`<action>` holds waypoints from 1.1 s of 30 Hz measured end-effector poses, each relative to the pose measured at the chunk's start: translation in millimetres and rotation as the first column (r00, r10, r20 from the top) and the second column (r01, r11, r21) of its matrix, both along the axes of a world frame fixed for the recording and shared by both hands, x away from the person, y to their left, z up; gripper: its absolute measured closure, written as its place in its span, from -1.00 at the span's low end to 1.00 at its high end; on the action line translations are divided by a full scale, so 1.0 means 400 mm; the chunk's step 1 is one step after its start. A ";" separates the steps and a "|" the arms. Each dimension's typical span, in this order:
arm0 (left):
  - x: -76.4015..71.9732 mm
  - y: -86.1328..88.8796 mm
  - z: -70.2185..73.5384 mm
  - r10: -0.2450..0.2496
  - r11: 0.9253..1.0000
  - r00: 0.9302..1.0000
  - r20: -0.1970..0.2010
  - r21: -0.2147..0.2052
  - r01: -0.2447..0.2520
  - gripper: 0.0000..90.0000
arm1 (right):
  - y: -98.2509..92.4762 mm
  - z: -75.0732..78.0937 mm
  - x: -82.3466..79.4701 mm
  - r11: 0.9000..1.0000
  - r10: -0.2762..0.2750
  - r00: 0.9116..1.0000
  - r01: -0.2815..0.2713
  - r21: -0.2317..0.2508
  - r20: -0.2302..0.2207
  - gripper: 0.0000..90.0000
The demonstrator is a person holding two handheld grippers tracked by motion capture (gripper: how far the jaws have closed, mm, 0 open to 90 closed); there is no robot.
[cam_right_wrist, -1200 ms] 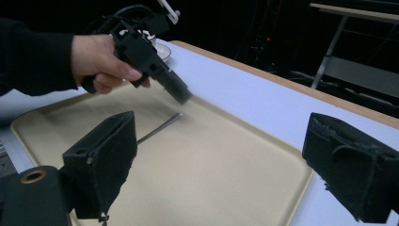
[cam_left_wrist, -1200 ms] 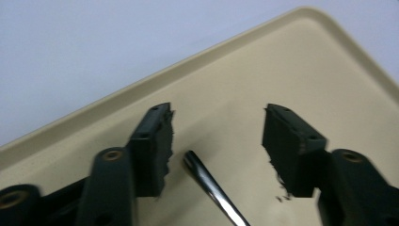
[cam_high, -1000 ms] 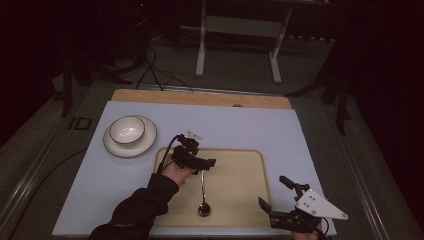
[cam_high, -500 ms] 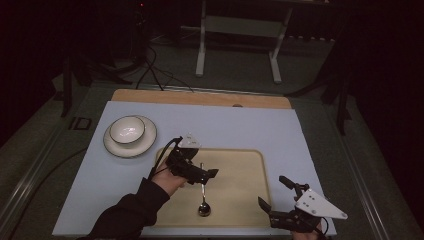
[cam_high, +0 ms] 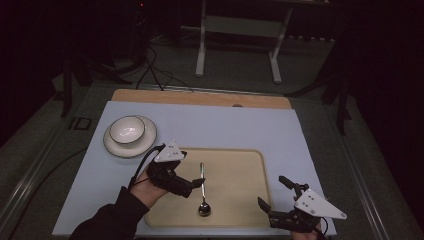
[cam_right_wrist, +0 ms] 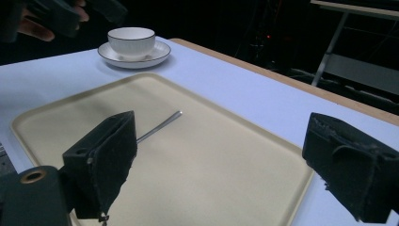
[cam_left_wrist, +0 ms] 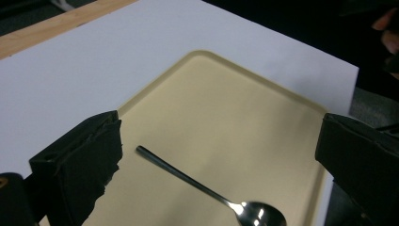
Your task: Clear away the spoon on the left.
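Observation:
A metal spoon [cam_high: 202, 172] lies flat on the beige tray [cam_high: 235, 185], bowl toward me. My left gripper [cam_high: 194, 186] hovers just left of its handle, over the tray's left part. Its jaws have just been opening and now stand wide, with nothing pressed between them. In the left gripper view the spoon [cam_left_wrist: 188, 176] rests on the tray [cam_left_wrist: 226, 108] below the left gripper [cam_left_wrist: 220, 122]. My right gripper [cam_high: 272, 191] stays open at the tray's near right corner. From the right gripper [cam_right_wrist: 221, 122] the spoon handle [cam_right_wrist: 160, 126] shows on the tray [cam_right_wrist: 202, 174].
A white cup [cam_high: 127, 129] sits on a saucer [cam_high: 112, 145] at the table's left, behind the tray. The cup [cam_right_wrist: 131, 40] is also seen far off in the right gripper view. A wooden strip [cam_high: 200, 97] runs along the table's far edge.
My left gripper has drawn back from above the spoon handle, toward the left and nearer me. The spoon stays on the tray. The right gripper has not moved.

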State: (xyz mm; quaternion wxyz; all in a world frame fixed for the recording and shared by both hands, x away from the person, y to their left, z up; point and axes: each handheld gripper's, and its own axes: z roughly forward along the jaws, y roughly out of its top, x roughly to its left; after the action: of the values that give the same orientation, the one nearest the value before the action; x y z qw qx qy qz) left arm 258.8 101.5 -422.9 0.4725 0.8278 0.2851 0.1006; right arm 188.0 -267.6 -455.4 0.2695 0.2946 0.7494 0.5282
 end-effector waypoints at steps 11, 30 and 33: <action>-0.056 0.044 -0.002 0.005 1.000 1.000 0.023 -0.016 -0.004 -0.96 | 0.002 0.000 0.000 1.000 0.001 1.000 -0.001 -0.004 -0.001 -0.76; -0.130 0.189 -0.035 0.074 0.997 0.995 0.062 -0.042 -0.071 -0.96 | 0.009 -0.003 0.002 1.000 0.010 1.000 -0.010 -0.020 -0.001 -0.76; -0.133 0.202 -0.049 0.103 0.994 0.993 0.058 -0.026 -0.102 -0.96 | 0.010 -0.004 0.002 1.000 0.007 1.000 -0.008 -0.017 -0.007 -0.76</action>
State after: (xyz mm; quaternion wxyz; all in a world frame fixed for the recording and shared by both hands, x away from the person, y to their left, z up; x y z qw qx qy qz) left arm 205.6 182.4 -442.7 0.4843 0.8034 0.3142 0.1459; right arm 188.8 -263.6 -457.0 0.2676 0.2912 0.7558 0.5218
